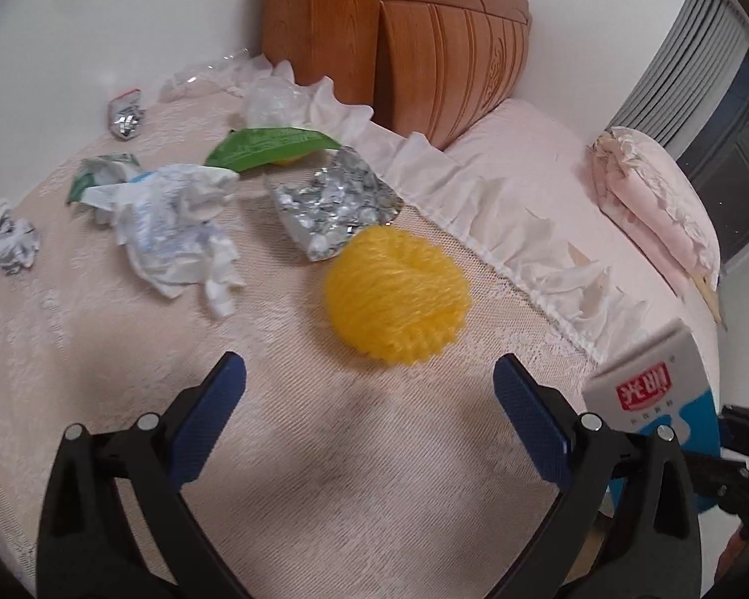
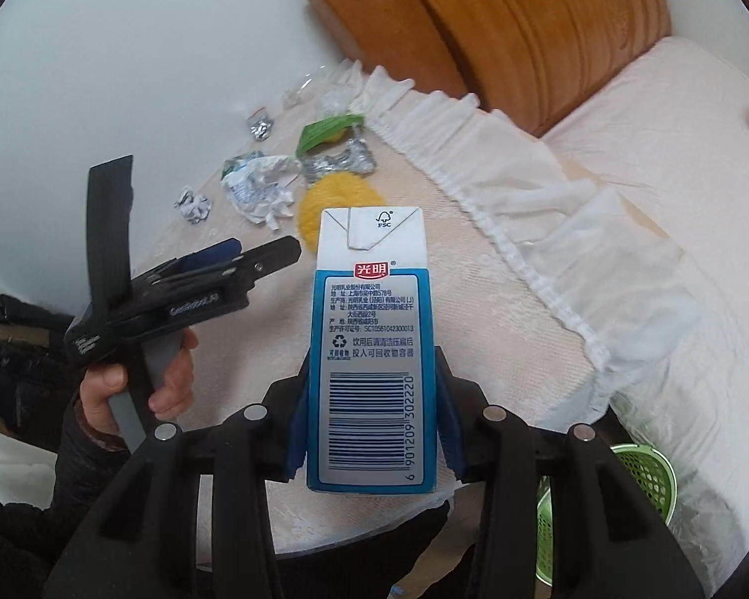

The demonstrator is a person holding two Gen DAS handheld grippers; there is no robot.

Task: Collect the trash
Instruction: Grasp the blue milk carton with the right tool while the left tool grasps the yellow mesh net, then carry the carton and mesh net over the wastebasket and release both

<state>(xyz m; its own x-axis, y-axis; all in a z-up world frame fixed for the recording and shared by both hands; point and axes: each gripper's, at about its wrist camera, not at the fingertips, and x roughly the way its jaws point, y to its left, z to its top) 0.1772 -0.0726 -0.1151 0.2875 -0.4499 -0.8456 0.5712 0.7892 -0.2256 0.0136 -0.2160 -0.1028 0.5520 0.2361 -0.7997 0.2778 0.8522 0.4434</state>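
Right tongs (image 2: 372,429) clamped on milk carton (image 2: 372,349), left tongs (image 1: 369,394) apart near yellow foam net (image 1: 397,294); best carried level to green basket (image 2: 644,474) without squeezing harder.

Blue-white milk carton (image 2: 372,349) upright above littered wrappers (image 1: 175,229)

Bare bed (image 1: 324,474) surface lies open ahead of the left hand-held gripper (image 1: 369,374). The yellow net ball (image 1: 397,294) blocks the path beyond; foil wrapper (image 1: 334,209) and crumpled tissue (image 1: 175,229) crowd behind it.
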